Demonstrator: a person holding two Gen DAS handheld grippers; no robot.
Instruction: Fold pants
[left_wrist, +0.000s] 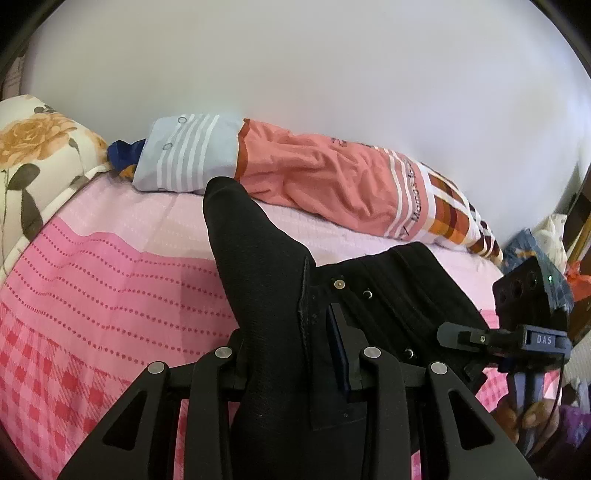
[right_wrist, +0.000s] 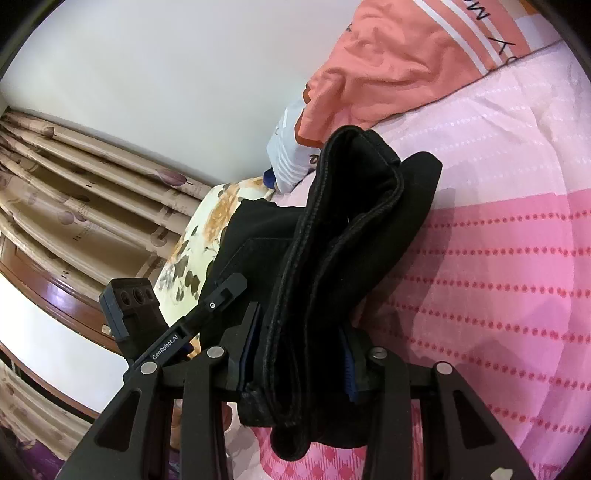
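Note:
The black pants (left_wrist: 280, 280) lie bunched on the pink bed sheet (left_wrist: 110, 280), waistband with metal snaps toward the right. My left gripper (left_wrist: 295, 354) is shut on a fold of the pants. The right gripper's body (left_wrist: 532, 332) shows at the right edge of the left wrist view, at the waistband. In the right wrist view my right gripper (right_wrist: 295, 362) is shut on a thick folded stack of the black pants (right_wrist: 343, 236), lifted off the sheet (right_wrist: 498, 258). The left gripper's body (right_wrist: 177, 332) shows at the left, on the same cloth.
A salmon and striped pillow (left_wrist: 325, 177) lies along the white wall (left_wrist: 332, 66) at the back. A floral quilt (left_wrist: 33, 155) sits at the left. Curtains (right_wrist: 74, 184) and a wooden frame (right_wrist: 55, 295) stand beyond the bed. Clutter (left_wrist: 546, 236) lies at the far right.

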